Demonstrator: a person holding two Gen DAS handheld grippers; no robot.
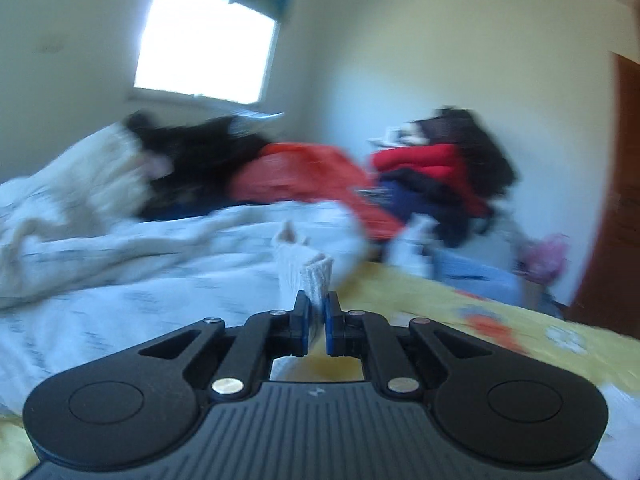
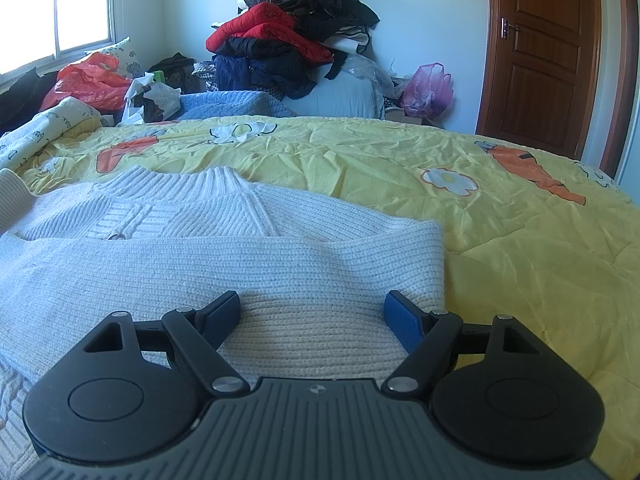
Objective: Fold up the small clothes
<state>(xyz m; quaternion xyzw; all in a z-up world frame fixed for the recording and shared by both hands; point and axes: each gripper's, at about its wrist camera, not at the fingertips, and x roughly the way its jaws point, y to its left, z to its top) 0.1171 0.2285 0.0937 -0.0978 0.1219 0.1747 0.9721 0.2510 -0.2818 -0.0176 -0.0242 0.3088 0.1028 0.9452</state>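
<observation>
Knitted white wool fills the left wrist view only at its middle: the left tongs (image 1: 316, 312) are clenched on a ribbed edge of the sweater (image 1: 308, 276), lifted just ahead of them, all blurred. From the right wrist view, the right tongs (image 2: 314, 312) are spread wide, gripping nothing, hovering low over the sweater (image 2: 240, 248) spread on the yellow bed (image 2: 500, 220) beneath and ahead. One sleeve looks folded across the chest; further folds seemingly remain.
</observation>
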